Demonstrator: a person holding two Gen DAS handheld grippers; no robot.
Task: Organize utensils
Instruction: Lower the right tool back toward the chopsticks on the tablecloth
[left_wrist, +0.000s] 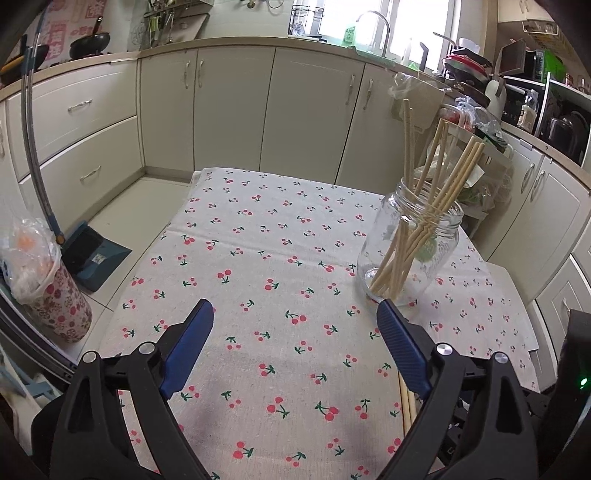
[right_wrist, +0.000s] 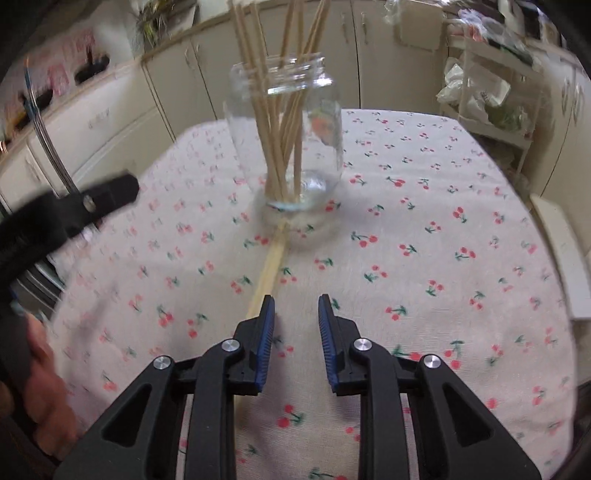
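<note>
A clear glass jar (left_wrist: 408, 243) stands on the cherry-print tablecloth (left_wrist: 266, 258) and holds several wooden chopsticks (left_wrist: 439, 184). My left gripper (left_wrist: 295, 314) is wide open and empty, low over the cloth, with the jar just beyond its right finger. A loose pair of chopsticks (left_wrist: 406, 402) lies on the cloth under that finger. In the right wrist view the jar (right_wrist: 286, 136) stands ahead, and the loose chopsticks (right_wrist: 269, 266) run from its base back under my left finger. My right gripper (right_wrist: 296, 306) is open with a narrow gap, empty. The left gripper's finger (right_wrist: 110, 192) shows at the left.
Cream kitchen cabinets (left_wrist: 229, 110) surround the table. A flowered bin (left_wrist: 55, 302) with a plastic bag and a blue dustpan (left_wrist: 92, 258) stand on the floor at the left. A cluttered shelf rack (right_wrist: 487, 99) stands at the back right. The table's right edge (right_wrist: 557, 251) is near.
</note>
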